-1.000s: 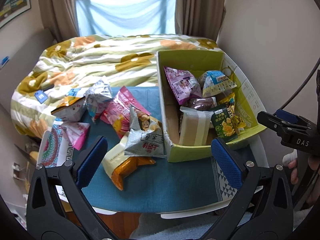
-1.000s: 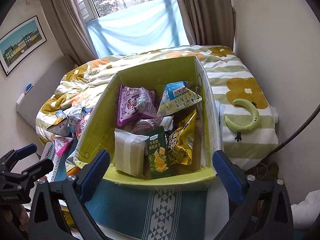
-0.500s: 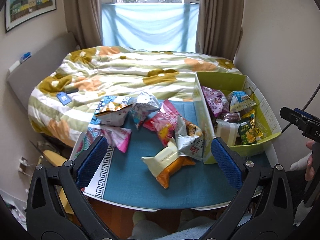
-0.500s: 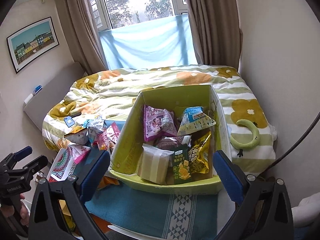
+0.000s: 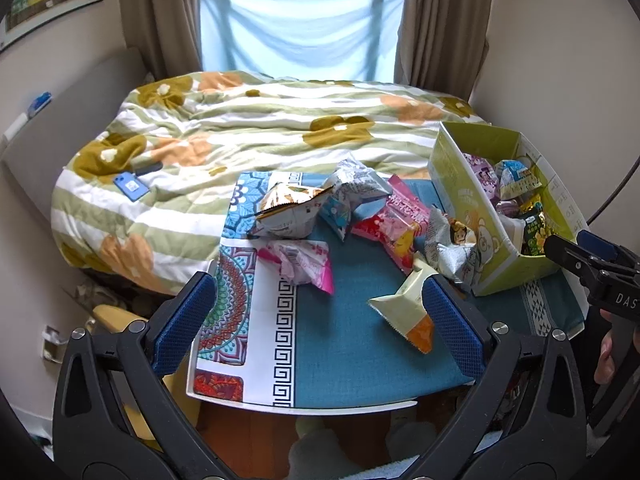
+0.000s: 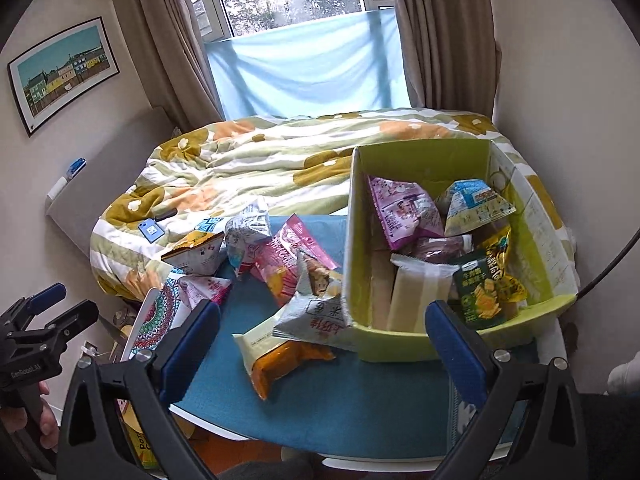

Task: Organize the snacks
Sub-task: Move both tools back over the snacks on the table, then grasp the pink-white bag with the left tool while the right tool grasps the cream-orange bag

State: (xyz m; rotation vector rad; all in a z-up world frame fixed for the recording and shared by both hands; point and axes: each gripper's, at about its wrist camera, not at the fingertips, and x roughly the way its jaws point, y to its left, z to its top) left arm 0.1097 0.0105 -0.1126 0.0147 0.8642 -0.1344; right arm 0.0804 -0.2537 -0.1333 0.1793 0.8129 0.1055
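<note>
Left gripper (image 5: pixel 318 320): fingers spread wide, nothing between them, held back over the near edge of the table (image 5: pixel 360 360).
Right gripper (image 6: pixel 322 344): also wide apart and empty, hanging above the near table edge, off toward the box side.
Nearest loose snack: cream-and-orange packet (image 5: pixel 408 312), lying flat just ahead of the left gripper's right finger (image 5: pixel 452 328); its long axis runs diagonally, orange end toward the camera, cream end pointing away toward the box.
Which hand is nearer: judged from both views, the packet sits between the two tools; it lies ahead and inside the right gripper's left finger (image 6: pixel 188 344) too, so either could take it.
Silver cartoon bag (image 6: pixel 316 304): touching the packet's far end and leaning on the box wall.
Pink wrapper (image 5: pixel 304 264): crumpled, left of centre, apart from the packet.
Red-pink bag (image 5: pixel 396 220): further back, mid-table.
Green cardboard box (image 6: pixel 400 344): right side of the table, already holding several snacks upright.
Far pile: white triangular pouch (image 5: pixel 288 212) and crinkled silver bag (image 5: pixel 356 184) at the table's back edge, by the bed quilt (image 5: pixel 240 128).
</note>
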